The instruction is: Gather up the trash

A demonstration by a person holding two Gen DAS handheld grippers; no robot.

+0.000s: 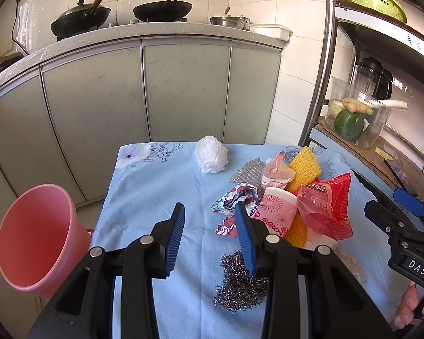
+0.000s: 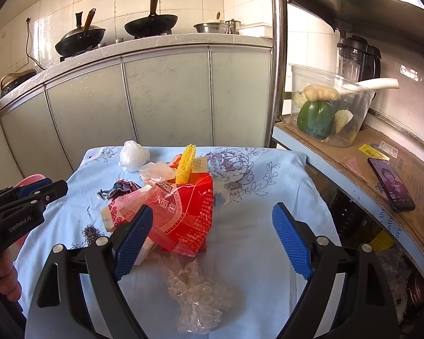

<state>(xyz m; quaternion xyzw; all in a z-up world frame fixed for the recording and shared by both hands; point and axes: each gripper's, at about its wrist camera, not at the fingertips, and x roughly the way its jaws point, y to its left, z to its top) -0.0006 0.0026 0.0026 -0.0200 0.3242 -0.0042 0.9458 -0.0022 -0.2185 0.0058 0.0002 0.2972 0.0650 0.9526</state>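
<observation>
- Right wrist view: the bench (image 2: 268, 226) under its blue floral cloth runs out of frame at 6 o'clock, and the pink bin (image 2: 32, 179) is nearly all hidden behind the left gripper (image 2: 28, 197).
- Trash is heaped mid-bench: a red wrapper (image 2: 189, 220) partly covers a yellow foam net (image 2: 185, 163); crumpled bubble wrap (image 2: 195, 291) lies at 6 o'clock.
- Right gripper (image 2: 214, 240): fingers released, spread wide, holding nothing.
- Left wrist view: left gripper (image 1: 210, 237) fingers released, empty; its right finger overlaps the steel wool (image 1: 240, 279).
</observation>
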